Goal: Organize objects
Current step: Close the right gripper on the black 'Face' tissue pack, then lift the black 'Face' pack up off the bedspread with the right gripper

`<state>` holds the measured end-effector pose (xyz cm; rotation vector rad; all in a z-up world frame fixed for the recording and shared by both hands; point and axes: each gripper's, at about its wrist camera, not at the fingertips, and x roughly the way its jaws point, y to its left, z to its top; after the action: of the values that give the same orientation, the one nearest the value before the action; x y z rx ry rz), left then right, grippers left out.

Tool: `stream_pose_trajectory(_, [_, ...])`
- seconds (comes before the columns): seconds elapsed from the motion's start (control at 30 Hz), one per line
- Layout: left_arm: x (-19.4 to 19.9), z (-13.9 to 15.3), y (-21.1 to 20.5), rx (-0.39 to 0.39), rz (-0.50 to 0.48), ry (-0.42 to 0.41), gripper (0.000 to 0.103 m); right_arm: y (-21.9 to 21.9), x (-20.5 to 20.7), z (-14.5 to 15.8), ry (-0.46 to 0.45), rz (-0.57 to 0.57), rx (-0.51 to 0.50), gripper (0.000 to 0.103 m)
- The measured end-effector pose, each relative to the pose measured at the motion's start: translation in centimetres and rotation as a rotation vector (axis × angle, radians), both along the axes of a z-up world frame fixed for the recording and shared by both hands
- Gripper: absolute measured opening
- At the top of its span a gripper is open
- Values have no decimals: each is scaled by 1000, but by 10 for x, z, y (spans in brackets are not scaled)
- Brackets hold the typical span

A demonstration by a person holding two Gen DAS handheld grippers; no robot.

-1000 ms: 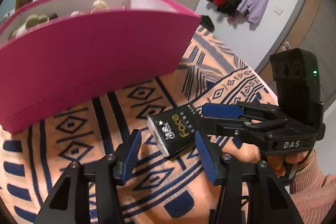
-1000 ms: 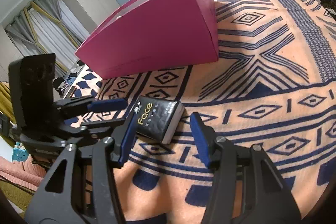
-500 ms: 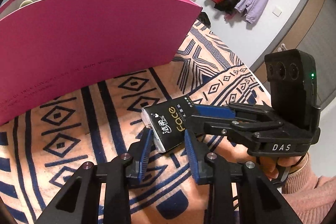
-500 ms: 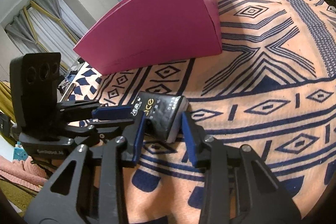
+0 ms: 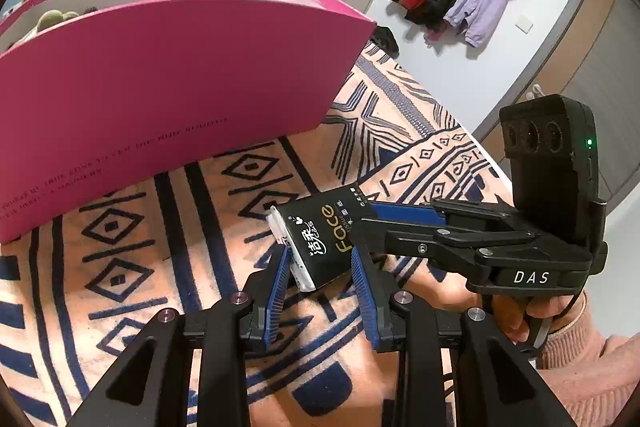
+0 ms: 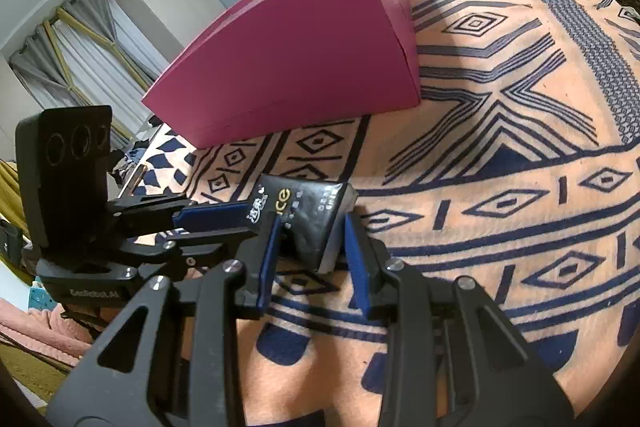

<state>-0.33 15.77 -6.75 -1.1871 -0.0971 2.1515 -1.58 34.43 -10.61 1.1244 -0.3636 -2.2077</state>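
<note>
two grippers met on one tissue pack [image 5: 320, 237] lying on the bed: left gripper [image 5: 320, 279] jaws clamped its near end, right gripper [image 6: 310, 251] jaws closing across its other end, long axis between them.

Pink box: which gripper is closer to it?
Left, probably. The left gripper, shut on the tissue pack, sits just in front of the pink box; the right gripper, its jaws closing on the same pack, comes in from the pack's far side.
</note>
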Motion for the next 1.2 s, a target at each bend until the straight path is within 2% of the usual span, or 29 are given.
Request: stream_pose_trajectory(1.2, [8, 36, -9, 23, 10, 121, 32, -6, 7, 41, 122, -4, 2, 36])
